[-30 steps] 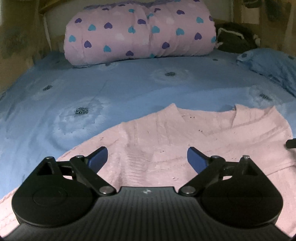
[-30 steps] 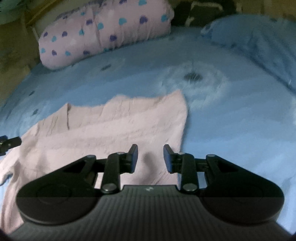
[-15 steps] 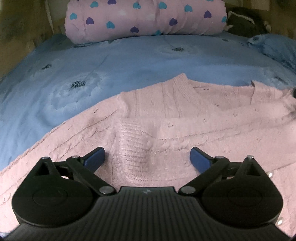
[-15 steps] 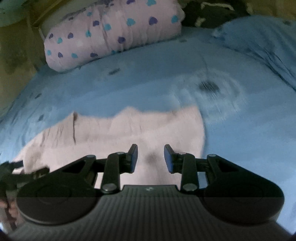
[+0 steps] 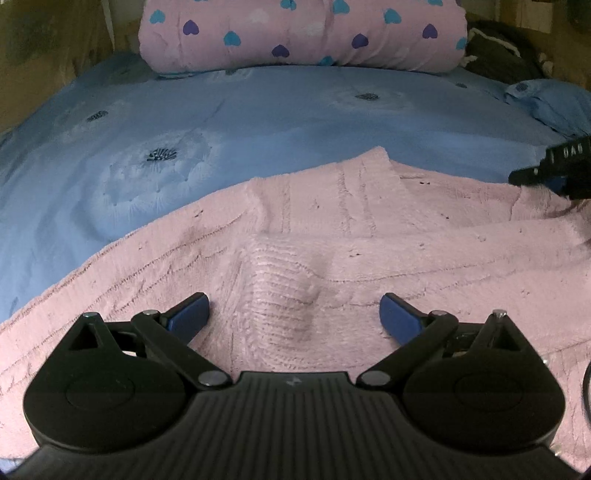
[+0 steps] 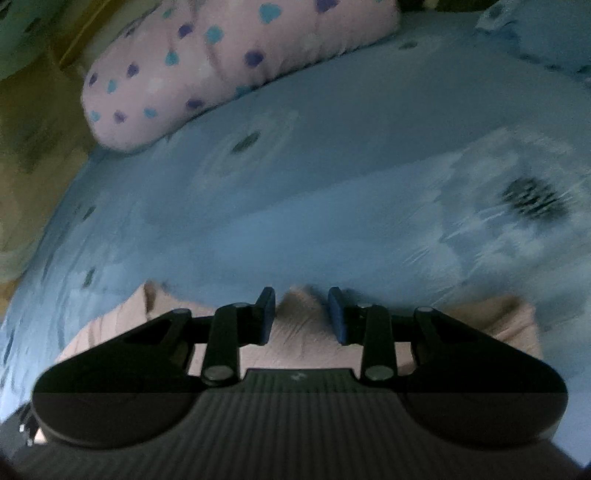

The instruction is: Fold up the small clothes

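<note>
A pink knitted sweater (image 5: 406,236) lies spread flat on the blue bed sheet (image 5: 258,122). My left gripper (image 5: 293,308) stands wide open just above it, with a raised ribbed fold (image 5: 284,288) between the blue pads; the pads do not touch the fold. In the right wrist view, my right gripper (image 6: 301,297) hovers over the sweater's (image 6: 295,332) far edge. Its jaws are narrowly apart, with a peak of the hem showing in the gap, not pinched. The right gripper's fingers (image 5: 543,171) show at the right edge of the left wrist view.
A rolled pink quilt (image 5: 303,33) with heart print lies across the head of the bed. A blue pillow (image 5: 554,103) and a dark bundle (image 5: 495,51) sit at the back right. A wall borders the bed on the left.
My left gripper has sunk closer to the sweater. The right gripper has slid across the sweater to its far edge, and its fingers now show at the right of the left wrist view.
</note>
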